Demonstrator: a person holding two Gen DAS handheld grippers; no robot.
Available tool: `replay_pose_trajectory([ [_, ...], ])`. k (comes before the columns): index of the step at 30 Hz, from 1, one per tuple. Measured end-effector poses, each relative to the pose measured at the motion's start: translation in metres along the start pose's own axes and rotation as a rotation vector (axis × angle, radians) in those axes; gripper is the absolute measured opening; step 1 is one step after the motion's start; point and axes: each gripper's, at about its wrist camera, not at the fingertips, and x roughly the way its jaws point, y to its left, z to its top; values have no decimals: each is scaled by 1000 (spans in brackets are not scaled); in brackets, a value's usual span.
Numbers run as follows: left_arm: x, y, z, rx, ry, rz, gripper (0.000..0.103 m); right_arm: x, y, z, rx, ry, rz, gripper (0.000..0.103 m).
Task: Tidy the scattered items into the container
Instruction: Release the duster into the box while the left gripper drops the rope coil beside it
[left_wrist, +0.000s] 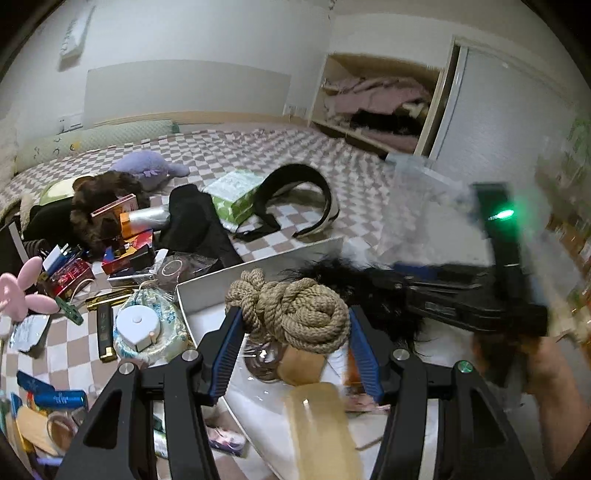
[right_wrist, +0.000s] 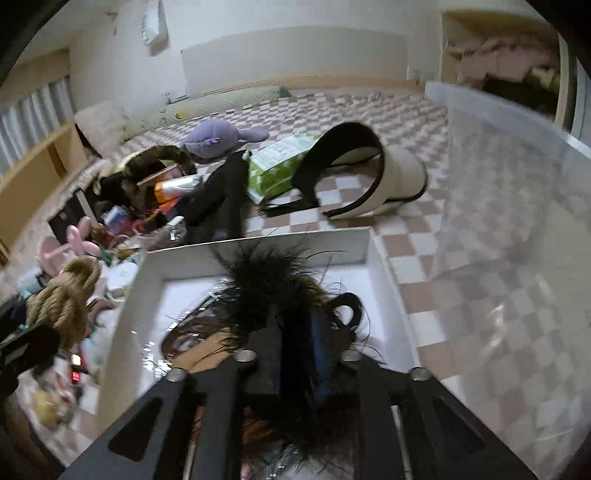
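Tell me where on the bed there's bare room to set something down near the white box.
Free: the checked cover right of the white box, between it and the clear tub, and the stretch beyond the visor. Crowded: the pile of small boxes left of the white box, up to the purple plush.

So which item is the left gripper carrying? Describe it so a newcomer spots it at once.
Find the white box on the checkered bedspread. Just above its near edge, the left gripper clamps a tan rope bundle. It is the only thick, twisted, knotted cord; the neighbouring item is black and feathery.
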Motion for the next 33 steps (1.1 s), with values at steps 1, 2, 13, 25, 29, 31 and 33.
replay_pose_trajectory([
  [1, 6, 2, 0, 1, 13, 4, 56, -3, -1, -1, 3, -17, -12, 80],
  [2, 13, 4, 0, 1, 26, 8, 56, -6, -2, -2, 7, -29, -12, 86],
  [13, 58, 16, 5, -13, 119, 65, 74, -18, 2, -16, 51, -63, 87, 87],
  [25, 49, 23, -6, -41, 128, 114, 99, -18, 2, -31, 90, -60, 106, 94],
  [29, 39, 25, -12, -64, 126, 117, 99, -19, 3, -34, 97, -51, 101, 94],
  [31, 33, 24, -14, -63, 119, 130, 100, -21, 5, -35, 97, -51, 96, 94],
  [33, 26, 24, -17, -59, 111, 141, 100, -23, 7, -37, 97, -53, 92, 94],
])
